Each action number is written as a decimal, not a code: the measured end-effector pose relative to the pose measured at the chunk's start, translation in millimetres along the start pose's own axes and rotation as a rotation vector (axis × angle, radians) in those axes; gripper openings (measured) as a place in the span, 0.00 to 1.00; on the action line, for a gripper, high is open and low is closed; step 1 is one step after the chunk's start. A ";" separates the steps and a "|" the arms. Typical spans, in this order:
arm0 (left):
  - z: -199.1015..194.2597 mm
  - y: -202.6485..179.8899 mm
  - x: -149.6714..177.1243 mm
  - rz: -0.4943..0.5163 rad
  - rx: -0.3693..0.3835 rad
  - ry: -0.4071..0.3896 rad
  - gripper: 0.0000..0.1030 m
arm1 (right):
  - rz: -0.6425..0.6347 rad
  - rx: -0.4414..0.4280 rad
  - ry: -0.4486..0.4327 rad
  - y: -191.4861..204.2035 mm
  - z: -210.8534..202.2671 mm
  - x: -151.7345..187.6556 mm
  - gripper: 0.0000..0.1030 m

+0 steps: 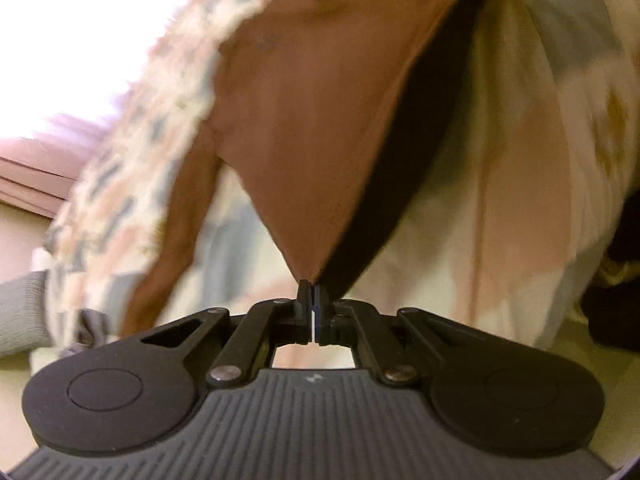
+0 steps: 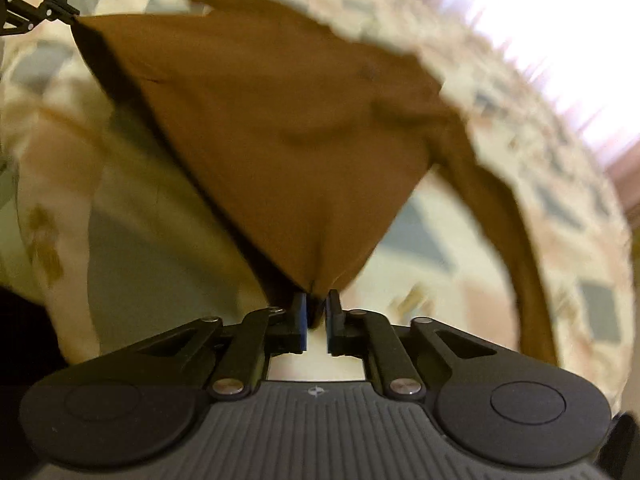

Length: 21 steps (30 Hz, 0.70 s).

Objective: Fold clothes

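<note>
A brown garment point(image 1: 312, 128) hangs stretched above a patterned bedspread. My left gripper point(image 1: 312, 286) is shut on one corner of it, the cloth rising from its fingertips in a taut triangle with a dark inner side to the right. In the right wrist view the same brown garment point(image 2: 272, 128) spreads out from my right gripper point(image 2: 317, 300), which is shut on another corner. The left gripper point(image 2: 74, 18) shows at the top left of that view, pinching the far corner. A long brown strip point(image 2: 516, 248) of the garment trails down on the right. Both views are motion-blurred.
A bedspread point(image 1: 520, 160) with cream, pink and grey patches lies under the garment, also as the bedspread point(image 2: 432, 248) in the right wrist view. A grey knit cloth point(image 1: 22, 312) sits at the left edge. Bright window light point(image 1: 80, 20) fills the upper left. A dark object point(image 1: 616, 280) stands at the right.
</note>
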<state>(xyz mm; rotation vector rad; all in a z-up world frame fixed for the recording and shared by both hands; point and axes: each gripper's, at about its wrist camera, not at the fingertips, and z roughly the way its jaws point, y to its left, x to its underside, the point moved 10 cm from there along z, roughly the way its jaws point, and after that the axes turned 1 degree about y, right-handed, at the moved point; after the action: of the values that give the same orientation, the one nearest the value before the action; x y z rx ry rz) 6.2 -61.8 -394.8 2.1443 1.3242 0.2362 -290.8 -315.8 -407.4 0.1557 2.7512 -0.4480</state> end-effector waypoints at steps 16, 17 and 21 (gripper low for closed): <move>62.9 -58.4 -2.3 0.364 -0.138 -0.061 0.32 | -0.287 0.215 -0.066 37.5 56.4 28.2 0.57; 68.6 -60.9 -1.2 0.404 -0.152 -0.068 0.32 | -0.307 0.230 -0.087 38.8 60.0 28.1 0.57; 81.2 -60.3 -9.2 0.523 -0.163 -0.135 0.09 | -0.375 0.266 -0.150 37.1 65.7 14.6 0.17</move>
<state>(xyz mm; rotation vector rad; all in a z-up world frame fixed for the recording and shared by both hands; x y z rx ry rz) -7.6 -82.6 -493.2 2.2819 0.6266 0.3847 -277.3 -301.4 -481.7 -0.3221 2.5623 -0.8858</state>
